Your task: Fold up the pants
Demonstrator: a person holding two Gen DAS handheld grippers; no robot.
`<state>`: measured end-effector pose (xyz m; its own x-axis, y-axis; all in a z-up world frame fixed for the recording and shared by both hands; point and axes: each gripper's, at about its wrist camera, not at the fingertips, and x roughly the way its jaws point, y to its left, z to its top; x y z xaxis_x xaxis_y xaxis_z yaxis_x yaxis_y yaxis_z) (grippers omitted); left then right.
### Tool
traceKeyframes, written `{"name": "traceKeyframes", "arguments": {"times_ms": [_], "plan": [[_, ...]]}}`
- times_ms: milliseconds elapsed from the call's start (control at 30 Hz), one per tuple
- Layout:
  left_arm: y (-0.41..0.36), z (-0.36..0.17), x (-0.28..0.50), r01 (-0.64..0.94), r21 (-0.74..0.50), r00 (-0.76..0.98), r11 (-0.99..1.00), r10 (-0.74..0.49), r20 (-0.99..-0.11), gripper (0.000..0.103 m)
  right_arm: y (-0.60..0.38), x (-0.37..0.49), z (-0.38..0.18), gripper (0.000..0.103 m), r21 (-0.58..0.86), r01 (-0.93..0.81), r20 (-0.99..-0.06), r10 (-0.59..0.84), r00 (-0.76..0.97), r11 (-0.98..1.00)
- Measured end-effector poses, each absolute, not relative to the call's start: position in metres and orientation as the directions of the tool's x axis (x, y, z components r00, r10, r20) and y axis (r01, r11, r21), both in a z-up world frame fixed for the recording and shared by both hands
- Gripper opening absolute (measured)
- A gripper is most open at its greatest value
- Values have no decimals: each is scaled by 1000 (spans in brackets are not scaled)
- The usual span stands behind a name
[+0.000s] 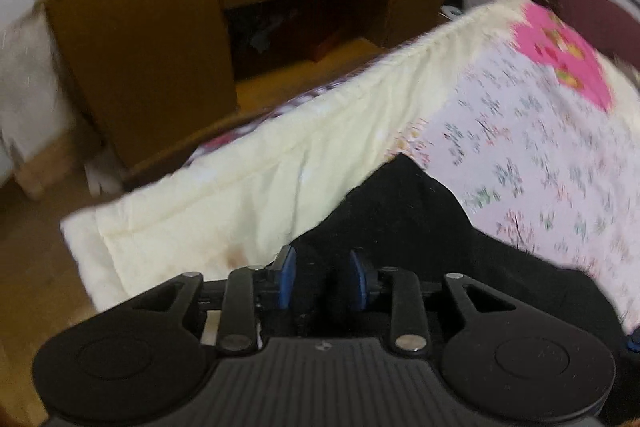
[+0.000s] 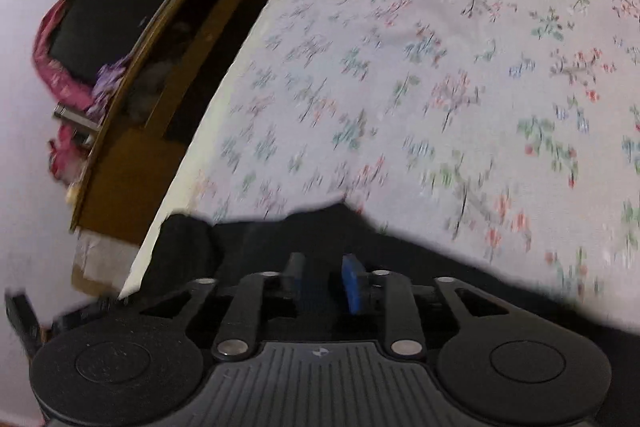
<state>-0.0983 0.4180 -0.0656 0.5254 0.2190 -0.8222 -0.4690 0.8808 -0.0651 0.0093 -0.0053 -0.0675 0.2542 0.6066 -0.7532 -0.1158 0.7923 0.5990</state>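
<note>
The black pants (image 1: pixel 420 227) lie on a floral bedspread (image 1: pixel 520 147), reaching up to a point near the cream quilt border. My left gripper (image 1: pixel 322 277) hangs just over the near part of the pants, its blue pads (image 1: pixel 286 275) standing apart with dark cloth showing in the gap, and nothing looks pinched. In the right wrist view the pants (image 2: pixel 280 235) spread as a dark band across the bottom of the bedspread (image 2: pixel 400 87). My right gripper (image 2: pixel 324 279) is over them, open, with a clear gap between its pads. Both views are motion-blurred.
A cream quilt edge (image 1: pixel 240 187) hangs off the bed's side. Beyond it stands a brown wooden cabinet (image 1: pixel 140 47) with open shelves, also in the right wrist view as the cabinet (image 2: pixel 120 167). A dark screen (image 2: pixel 100 23) draped in pink cloth sits on top. A pink patch (image 1: pixel 560 47) marks the bed's far end.
</note>
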Motion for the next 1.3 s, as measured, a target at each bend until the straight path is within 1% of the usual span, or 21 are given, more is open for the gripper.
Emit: {"name": "traceKeyframes", "arguments": {"times_ms": [100,133,267,367,467,533,633,700,767,833,867,933,1000,1033,1100,1167,1233,1300], "plan": [[389,-62,-95,-392,-28,564,919,216,-797,38,-9,-18,-62,24,558,-148,-783,577,230,816],[378,-60,-94,-356,-14,574,934,207,-792,38,-17,-29,-60,24,554,-125,-791,568,229,823],[319,-58,-84,-124,38,595,992,104,-797,38,-77,-61,-56,24,557,64,-810,524,262,828],[275,-61,-70,-11,-1,578,1000,6,-816,39,-128,-85,-48,24,506,160,-839,441,318,848],[228,-64,-58,97,0,558,995,-55,-828,40,-183,-112,-41,25,451,273,-862,335,381,849],[202,-68,-51,159,-10,534,987,-95,-840,41,-220,-130,-40,25,451,373,-859,281,427,811],[165,-72,-48,229,-13,494,973,-128,-860,41,-272,-158,-40,29,459,517,-849,186,495,722],[144,-73,-49,272,-10,477,962,-144,-867,41,-302,-178,-45,29,499,602,-827,135,546,624],[122,-74,-48,321,1,461,947,-156,-874,41,-325,-191,-54,30,540,648,-804,102,586,537],[102,-77,-46,369,10,442,930,-166,-882,41,-343,-202,-64,34,582,678,-775,54,629,449],[96,-77,-46,385,15,438,923,-168,-883,41,-351,-207,-69,37,600,694,-765,30,644,398],[82,-78,-44,421,20,427,907,-178,-887,41,-361,-214,-82,39,644,702,-740,17,672,304],[72,-78,-43,446,35,423,894,-176,-889,41,-366,-217,-94,40,643,726,-749,4,662,242],[68,-77,-42,455,43,425,889,-175,-888,41,-367,-220,-95,39,638,732,-754,-1,657,237],[63,-76,-37,470,45,419,882,-178,-890,41,-359,-226,-83,39,606,737,-753,-81,652,301],[60,-76,-34,483,52,416,874,-177,-892,41,-360,-224,-64,39,595,707,-723,-131,679,383],[58,-79,-30,483,53,411,874,-172,-895,42,-369,-213,-64,39,579,693,-727,-112,677,429],[57,-80,-28,477,46,405,877,-173,-898,42,-377,-207,-71,39,579,697,-737,-94,669,422]]}}
